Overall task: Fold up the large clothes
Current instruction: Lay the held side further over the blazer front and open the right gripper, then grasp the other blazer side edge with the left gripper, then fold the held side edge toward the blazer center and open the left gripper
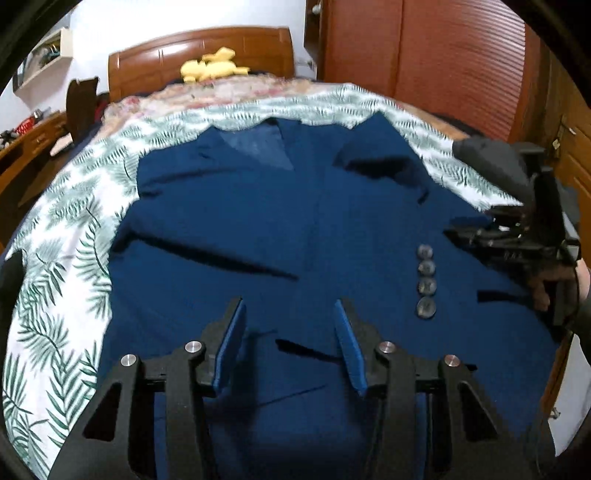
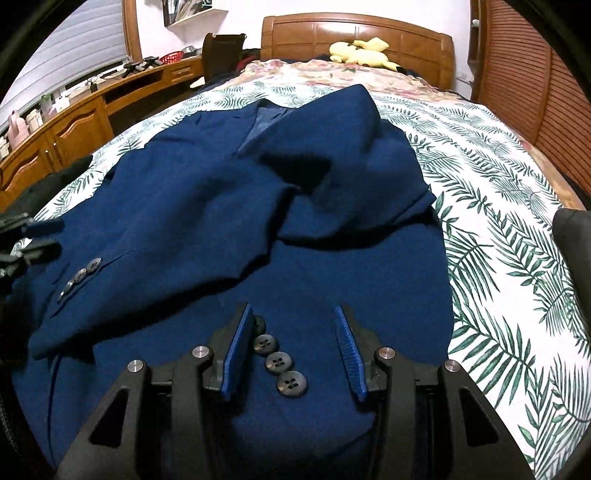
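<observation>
A dark blue suit jacket (image 1: 280, 229) lies spread on a bed, collar toward the headboard, both sleeves folded in across the body. My left gripper (image 1: 290, 317) is open and empty just above the jacket's lower middle. My right gripper (image 2: 293, 325) is open over a sleeve cuff with a row of grey buttons (image 2: 280, 363) between its fingers. The jacket (image 2: 207, 221) fills that view too, with the other cuff's buttons (image 2: 79, 277) at the left. The right gripper also shows in the left wrist view (image 1: 458, 230) at the jacket's right edge, beside the cuff buttons (image 1: 425, 282).
The bed has a white sheet with green leaf print (image 2: 517, 229) and a floral quilt (image 2: 332, 74) near the wooden headboard (image 2: 354, 33). A yellow plush toy (image 2: 360, 50) lies there. A wooden desk (image 2: 74, 122) runs along the left. A louvred wardrobe (image 1: 443, 55) stands at the right.
</observation>
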Motion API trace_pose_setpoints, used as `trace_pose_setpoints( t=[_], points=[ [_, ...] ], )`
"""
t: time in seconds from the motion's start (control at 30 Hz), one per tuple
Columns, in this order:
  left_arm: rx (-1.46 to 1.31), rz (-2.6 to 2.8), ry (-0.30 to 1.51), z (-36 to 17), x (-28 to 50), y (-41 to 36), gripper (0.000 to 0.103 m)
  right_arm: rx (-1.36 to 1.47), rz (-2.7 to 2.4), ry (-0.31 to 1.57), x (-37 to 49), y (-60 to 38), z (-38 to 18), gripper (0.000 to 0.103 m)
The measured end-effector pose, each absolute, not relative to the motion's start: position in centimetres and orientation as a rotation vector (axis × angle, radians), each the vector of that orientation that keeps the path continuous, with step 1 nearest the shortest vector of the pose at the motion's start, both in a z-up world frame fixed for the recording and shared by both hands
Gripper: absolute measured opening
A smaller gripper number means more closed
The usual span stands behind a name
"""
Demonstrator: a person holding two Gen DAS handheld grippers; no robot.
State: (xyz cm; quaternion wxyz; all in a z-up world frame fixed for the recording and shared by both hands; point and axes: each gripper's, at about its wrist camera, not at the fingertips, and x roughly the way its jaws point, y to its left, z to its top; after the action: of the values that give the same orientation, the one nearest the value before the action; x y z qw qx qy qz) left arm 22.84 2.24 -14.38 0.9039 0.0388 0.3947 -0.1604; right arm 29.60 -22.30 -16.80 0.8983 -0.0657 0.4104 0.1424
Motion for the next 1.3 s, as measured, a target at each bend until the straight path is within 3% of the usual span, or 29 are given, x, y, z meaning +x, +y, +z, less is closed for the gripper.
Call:
trace_pose_setpoints(
  t=[0.3, 0.37, 0.47, 0.97, 1.3],
  points=[
    [0.073, -0.337, 0.871, -15.6, 23.1, 1.9, 0.05, -0.109, 0.306, 0.835, 29.0, -24.1, -17.8, 0.048],
    [0.056, -0.359, 0.87, -15.6, 23.0, 1.9, 0.02, -0.103, 0.307, 0.831, 28.9, -24.2, -17.8, 0.048],
    [0.073, -0.348, 0.84, -15.2, 22.5, 1.6, 0.005, -0.092, 0.311, 0.828, 28.8, -24.3, -17.8, 0.048],
    [0.059, -0.166, 0.627, -4.6, 19.1, 4.4, 0.004, -0.046, 0.33, 0.822, 28.6, -24.9, -17.9, 0.048],
    [0.109, -0.072, 0.668, -4.3, 20.9, 6.5, 0.004, -0.047, 0.334, 0.811, 28.6, -24.8, -18.1, 0.048]
  ],
)
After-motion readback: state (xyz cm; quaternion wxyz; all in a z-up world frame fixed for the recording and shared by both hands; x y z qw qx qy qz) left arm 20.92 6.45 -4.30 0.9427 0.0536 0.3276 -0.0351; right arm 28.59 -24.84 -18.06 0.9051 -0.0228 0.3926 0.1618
